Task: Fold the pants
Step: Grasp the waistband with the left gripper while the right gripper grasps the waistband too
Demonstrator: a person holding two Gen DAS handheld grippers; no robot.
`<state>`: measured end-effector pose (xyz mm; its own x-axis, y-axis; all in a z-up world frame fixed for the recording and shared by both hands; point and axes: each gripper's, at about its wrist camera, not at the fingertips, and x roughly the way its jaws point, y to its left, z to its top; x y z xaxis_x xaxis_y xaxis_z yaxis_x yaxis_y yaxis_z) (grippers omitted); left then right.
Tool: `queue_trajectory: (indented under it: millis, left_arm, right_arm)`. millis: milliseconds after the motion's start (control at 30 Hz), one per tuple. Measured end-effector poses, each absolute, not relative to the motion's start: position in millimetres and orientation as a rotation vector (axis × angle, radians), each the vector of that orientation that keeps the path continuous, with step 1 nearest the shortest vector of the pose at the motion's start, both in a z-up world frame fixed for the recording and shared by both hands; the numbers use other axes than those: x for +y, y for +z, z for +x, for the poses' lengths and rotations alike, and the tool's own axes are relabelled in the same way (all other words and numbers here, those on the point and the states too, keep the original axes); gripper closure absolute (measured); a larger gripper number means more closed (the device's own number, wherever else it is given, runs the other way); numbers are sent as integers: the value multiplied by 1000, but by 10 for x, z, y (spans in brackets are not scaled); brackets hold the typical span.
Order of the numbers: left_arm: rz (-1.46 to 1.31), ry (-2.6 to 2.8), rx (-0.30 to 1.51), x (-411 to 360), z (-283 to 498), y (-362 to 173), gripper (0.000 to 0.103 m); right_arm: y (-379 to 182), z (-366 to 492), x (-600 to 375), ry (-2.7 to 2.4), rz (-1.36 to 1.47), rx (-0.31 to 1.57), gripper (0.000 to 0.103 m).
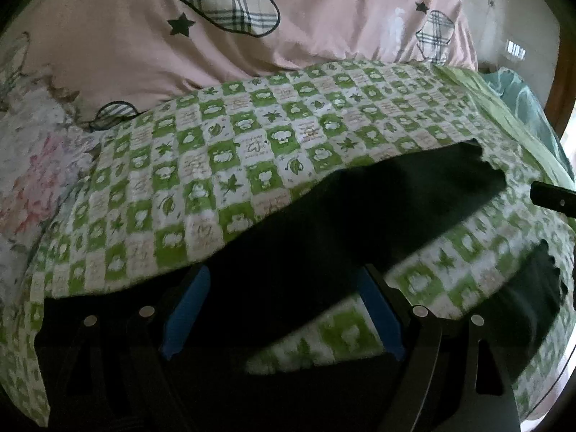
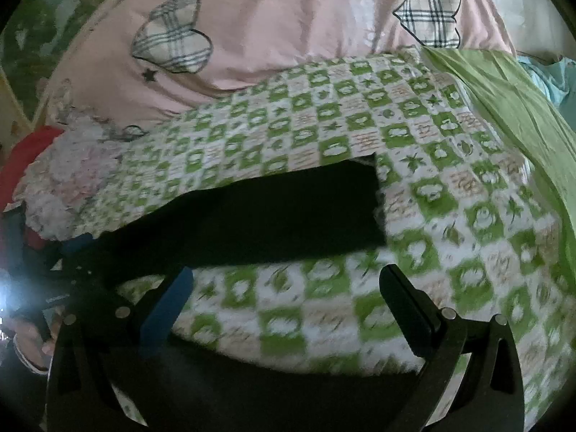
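Black pants [image 1: 360, 212] lie flat on a green and white checked blanket [image 1: 201, 165]. One leg runs up and right to a cuff [image 1: 482, 165]; the other leg [image 1: 536, 291] lies at the right edge. My left gripper [image 1: 284, 313] is open, its blue pads wide apart over the upper part of the pants near the crotch. In the right wrist view the far leg [image 2: 273, 216] stretches across the middle. My right gripper [image 2: 288, 309] is open over bare blanket [image 2: 450, 194] between the legs, with dark cloth [image 2: 252, 385] just beneath it.
A pink quilt [image 1: 118, 54] with plaid hearts is piled behind the blanket. A plain green sheet [image 2: 511, 100] lies at the right. Floral bedding [image 1: 32, 165] sits at the left. A hand [image 2: 32, 342] and red sleeve [image 2: 21, 158] show at the left edge.
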<state>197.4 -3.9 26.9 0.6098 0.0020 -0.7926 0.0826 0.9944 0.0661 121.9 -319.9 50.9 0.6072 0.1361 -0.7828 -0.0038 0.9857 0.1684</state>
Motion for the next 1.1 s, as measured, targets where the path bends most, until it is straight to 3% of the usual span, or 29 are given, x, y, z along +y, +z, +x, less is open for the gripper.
queue_trajectory:
  millis: [467, 567, 700, 767, 800, 833, 867, 967, 1100]
  left_arm:
    - [141, -188, 1074, -183, 2903, -161, 19]
    - [150, -209, 1097, -223, 3039, -251, 19]
    - [144, -245, 1144, -248, 3206, -388, 22]
    - [130, -258, 1167, -246, 3262, -447, 38]
    - [125, -263, 1161, -245, 3269, -445, 44]
    - [114, -275, 1160, -241, 3273, -435, 63]
    - [90, -295, 1168, -232, 3267, -423, 86]
    - [42, -308, 1161, -166, 3179, -333, 95]
    - [-4, -342, 1122, -168, 2909, -130, 97]
  right_arm:
    - [252, 2185, -3749, 56, 191, 995, 2]
    - [186, 2317, -3786, 73, 189, 1012, 11]
    - [83, 2430, -3793, 91, 185, 1047, 32]
    - [74, 2445, -3783, 89, 165, 1045, 49]
    - [79, 2449, -3775, 95, 160, 1043, 65]
    - [84, 2457, -3772, 101, 161, 1043, 79]
    - [94, 2459, -3773, 104, 163, 1040, 86]
    - [161, 2417, -3746, 135, 159, 1012, 92]
    - [308, 2288, -3727, 173, 156, 960, 92]
